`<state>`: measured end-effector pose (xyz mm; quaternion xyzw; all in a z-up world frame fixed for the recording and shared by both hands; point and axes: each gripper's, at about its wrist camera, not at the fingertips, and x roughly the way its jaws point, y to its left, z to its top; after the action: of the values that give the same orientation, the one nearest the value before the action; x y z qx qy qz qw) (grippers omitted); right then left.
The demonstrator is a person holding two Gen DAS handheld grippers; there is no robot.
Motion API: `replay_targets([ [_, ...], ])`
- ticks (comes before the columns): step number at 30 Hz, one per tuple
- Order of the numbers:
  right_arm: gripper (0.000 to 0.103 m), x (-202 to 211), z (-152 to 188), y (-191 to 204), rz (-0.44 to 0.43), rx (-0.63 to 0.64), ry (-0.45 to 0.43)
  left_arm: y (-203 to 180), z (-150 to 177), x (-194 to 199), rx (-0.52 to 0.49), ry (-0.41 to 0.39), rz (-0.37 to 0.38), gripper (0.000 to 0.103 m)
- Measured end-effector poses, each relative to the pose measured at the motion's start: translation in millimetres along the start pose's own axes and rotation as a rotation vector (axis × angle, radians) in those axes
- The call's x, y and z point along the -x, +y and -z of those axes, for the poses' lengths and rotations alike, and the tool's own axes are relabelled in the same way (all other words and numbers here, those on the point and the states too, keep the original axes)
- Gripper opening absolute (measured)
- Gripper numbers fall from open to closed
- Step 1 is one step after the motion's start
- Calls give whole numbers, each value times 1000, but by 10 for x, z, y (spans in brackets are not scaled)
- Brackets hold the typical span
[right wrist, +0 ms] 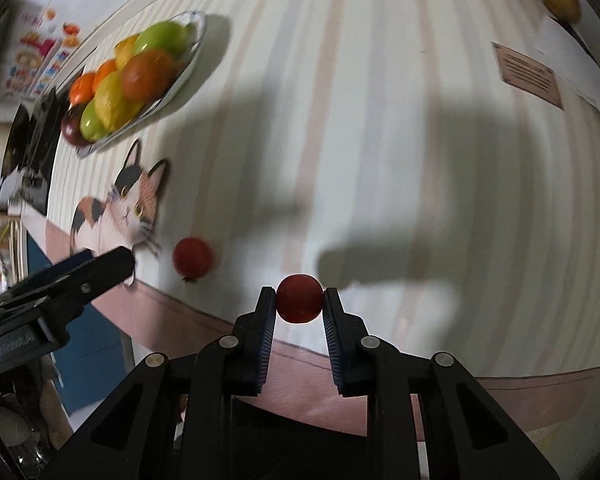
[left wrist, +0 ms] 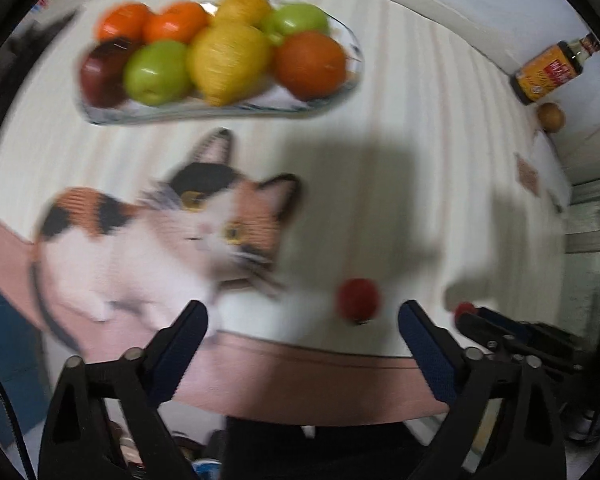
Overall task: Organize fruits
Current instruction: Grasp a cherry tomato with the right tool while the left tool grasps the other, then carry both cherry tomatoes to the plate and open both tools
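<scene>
Striped tablecloth (right wrist: pixel 380 120), cat picture (right wrist: pixel 128 208), pink border (right wrist: pixel 540 400), fruit plate (left wrist: pixel 352 52)

Plate (left wrist: pixel 352 46) of fruit at far side of desk (left wrist: pixel 400 128), cat mat (left wrist: pixel 172 236) just before it, loose tomato (left wrist: pixel 358 300) right of mat, bottle (left wrist: pixel 552 68) far right.

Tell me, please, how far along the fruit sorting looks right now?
Done: the plate already holds apples, oranges and lemons. In hand: the right gripper is shut on one small red fruit. Left: the other small red fruit lies on the tablecloth, beside the open left gripper.
</scene>
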<state>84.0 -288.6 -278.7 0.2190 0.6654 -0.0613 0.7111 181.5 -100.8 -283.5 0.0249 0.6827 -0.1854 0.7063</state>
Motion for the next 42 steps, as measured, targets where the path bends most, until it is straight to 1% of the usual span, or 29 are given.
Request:
replay_targets([
  [2, 26, 23, -20, -70, 3, -16, -7, -58, -47, -99, 6, 38, 48, 76],
  [4, 26, 35, -38, -116, 4, -27, -12, -134, -71, -171, -4, 60, 63, 71],
  [6, 26, 42, -50, -158, 6, -35, -13, -234, -86, -251, -22, 81, 78, 61],
  [9, 26, 61, -62, -214, 6, -44, -13, -359, -90, -336, -64, 99, 61, 47],
  [10, 26, 69, -69, -213, 8, -45, -15, -390, -90, -358, -78, 105, 53, 40],
  [12, 26, 79, -73, -199, 7, -46, -20, -424, -95, -358, -103, 84, 31, 36],
  [14, 26, 102, -86, -201, 8, -46, -27, -422, -107, -345, -111, 78, 25, 25],
  [17, 26, 114, -116, -177, 6, -46, -32, -395, -129, -338, -109, 76, 32, 20],
  [20, 26, 129, -143, -148, 2, -38, -37, -356, -117, -325, -114, 67, 29, 17],
  [23, 26, 150, -187, -112, -1, -29, -41, -340, -91, -308, -125, 61, 28, 17],
  [26, 26, 156, -225, -68, -7, -24, -44, -287, -64, -288, -112, 78, 76, 18],
  [28, 26, 171, -246, -52, -10, -21, -47, -228, -89, -292, -91, 91, 103, 20],
  [30, 26, 187, -258, -42, -14, -19, -50, -187, -122, -312, -71, 107, 122, 27],
  [32, 26, 198, -264, -35, -18, -18, -52, -162, -134, -340, -59, 124, 120, 34],
  [34, 26, 187, -251, -32, -20, -21, -52, -156, -128, -356, -62, 137, 111, 37],
  [38, 26, 185, -236, -75, -25, -30, -49, -156, -84, -379, -62, 154, 105, 40],
  [42, 26, 182, -224, -113, -29, -38, -46, -194, -61, -415, -74, 163, 87, 40],
])
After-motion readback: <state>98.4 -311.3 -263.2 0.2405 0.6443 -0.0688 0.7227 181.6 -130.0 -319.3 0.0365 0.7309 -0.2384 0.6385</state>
